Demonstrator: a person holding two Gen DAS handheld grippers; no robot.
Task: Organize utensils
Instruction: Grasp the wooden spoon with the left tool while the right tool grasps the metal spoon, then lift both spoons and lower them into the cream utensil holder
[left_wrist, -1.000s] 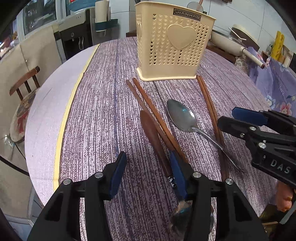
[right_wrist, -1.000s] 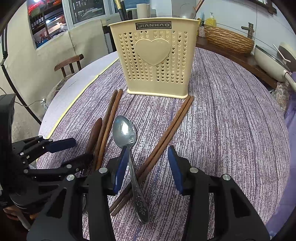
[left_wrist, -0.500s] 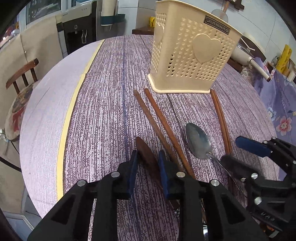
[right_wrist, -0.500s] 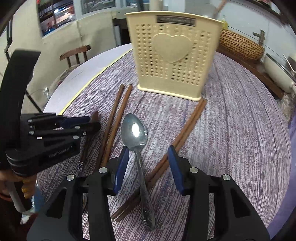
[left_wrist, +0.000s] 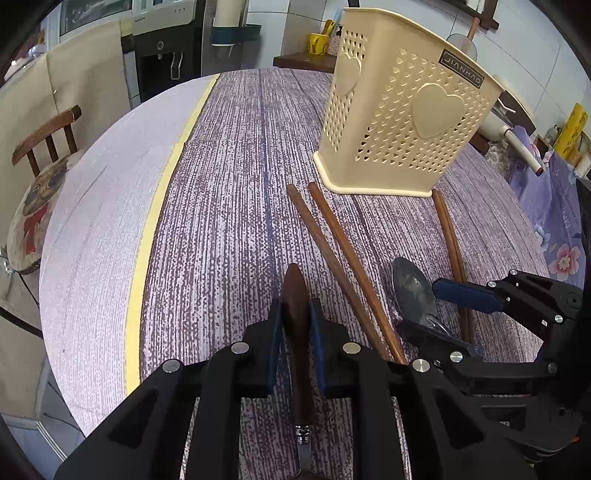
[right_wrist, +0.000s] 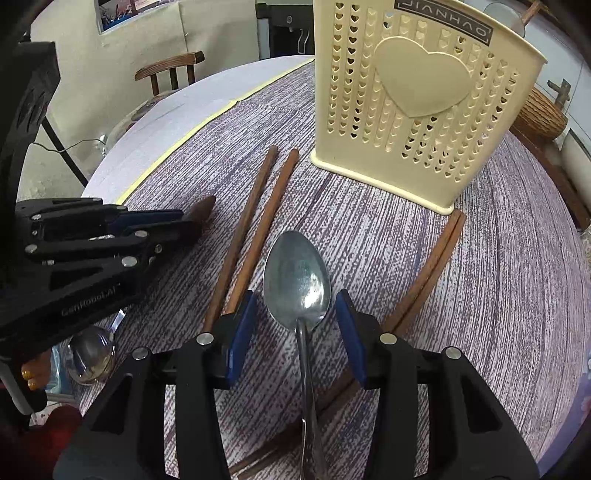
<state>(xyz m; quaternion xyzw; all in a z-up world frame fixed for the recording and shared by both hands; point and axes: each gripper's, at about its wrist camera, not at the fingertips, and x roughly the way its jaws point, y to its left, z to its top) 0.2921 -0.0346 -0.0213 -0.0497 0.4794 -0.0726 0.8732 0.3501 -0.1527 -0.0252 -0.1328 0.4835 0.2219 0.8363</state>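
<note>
In the left wrist view, we find the left gripper at 6 o'clock with its jaws closing on the dark wooden handle of a utensil lying flat on the table; the blue pads sit against both sides of the handle, whose tip points to 12 o'clock. The cream utensil holder stands upright at 1 o'clock, well apart. A pair of wooden chopsticks lies just right of the handle, and the right gripper enters from 3 o'clock at the metal spoon. In the right wrist view, we see the right gripper spread, its pads flanking the neck of the metal spoon without touching it; the bowl points to 12 o'clock toward the utensil holder. A second chopstick pair lies at 3 o'clock, the first pair at 11 o'clock, and the left gripper at 9 o'clock. To perform this step well, we judge that we should finish the left pinch squarely before lifting, keep the handle centred in the pads, and lower the right pads to the table so they meet the thin spoon stem rather than slide over it.
</note>
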